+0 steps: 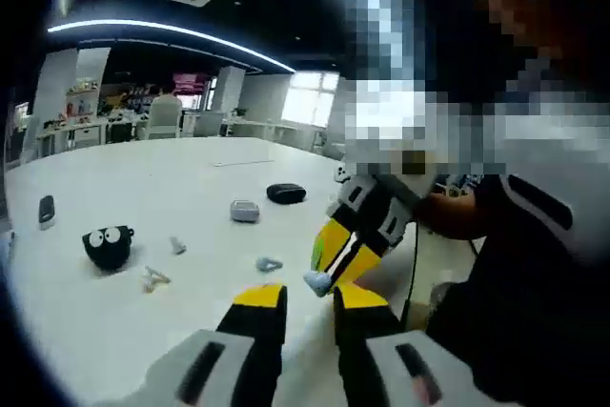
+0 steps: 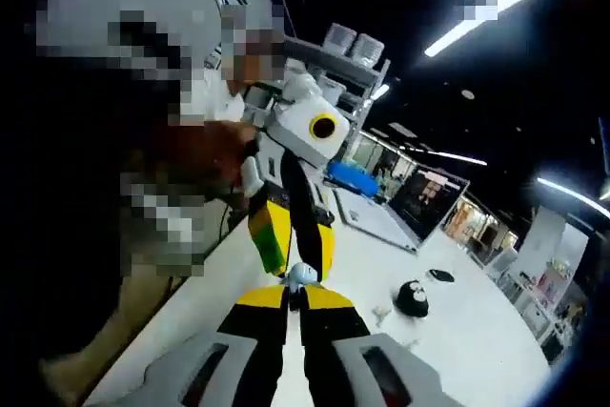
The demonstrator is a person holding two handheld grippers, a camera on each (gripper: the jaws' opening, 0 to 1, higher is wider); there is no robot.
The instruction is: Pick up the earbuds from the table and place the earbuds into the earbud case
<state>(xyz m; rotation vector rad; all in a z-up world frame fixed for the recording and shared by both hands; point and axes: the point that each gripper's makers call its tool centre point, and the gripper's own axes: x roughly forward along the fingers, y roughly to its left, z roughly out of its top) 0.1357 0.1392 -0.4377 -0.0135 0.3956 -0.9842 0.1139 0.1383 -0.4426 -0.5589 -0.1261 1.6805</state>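
The right claw [image 1: 329, 269] pinches a pale earbud [image 1: 317, 282] above the worktop [image 1: 143, 197], tip-to-tip with the released left claw [image 1: 310, 297], the case [image 1: 245, 210] lying well beyond both

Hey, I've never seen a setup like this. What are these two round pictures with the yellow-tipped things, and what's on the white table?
A person holds a hand tool with two jaws in each hand, and a fisheye camera rides on each. The left gripper view looks along the left tool, its jaws apart and empty. The right tool comes in from the right, pinching a pale blue earbud. The right gripper view shows that same pinch from the other side. On the white table lie what looks like a second earbud, a grey earbud case, a black fuzzy toy with eyes and some small items I cannot identify.
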